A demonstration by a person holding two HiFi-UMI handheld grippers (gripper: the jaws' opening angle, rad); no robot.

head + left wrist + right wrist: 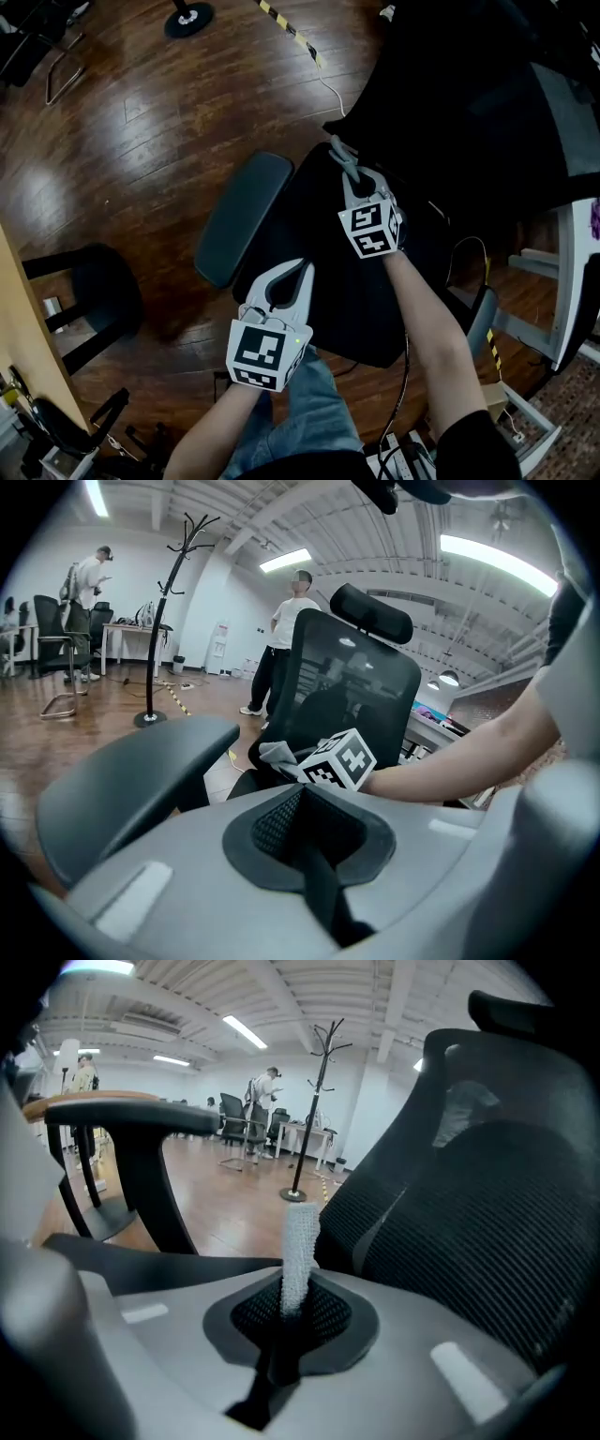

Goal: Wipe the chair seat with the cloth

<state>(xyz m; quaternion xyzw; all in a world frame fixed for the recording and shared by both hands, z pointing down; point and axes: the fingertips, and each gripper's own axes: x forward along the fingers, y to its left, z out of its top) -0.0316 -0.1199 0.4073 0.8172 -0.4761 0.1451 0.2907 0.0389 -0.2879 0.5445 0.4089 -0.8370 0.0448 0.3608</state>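
Pinching cloth, right gripper over chair seat

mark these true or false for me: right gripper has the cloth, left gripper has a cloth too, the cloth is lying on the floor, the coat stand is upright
1. The right gripper is shut on the grey cloth. True.
2. The left gripper holds a cloth too. False: its jaws are together with nothing between them.
3. The cloth lies on the brown wooden floor. False: it is in the right gripper's jaws, over the rear of the black chair seat.
4. The thin black coat stand stands upright. True.
5. In the head view, the dark padded armrest lies left of the seat. True.
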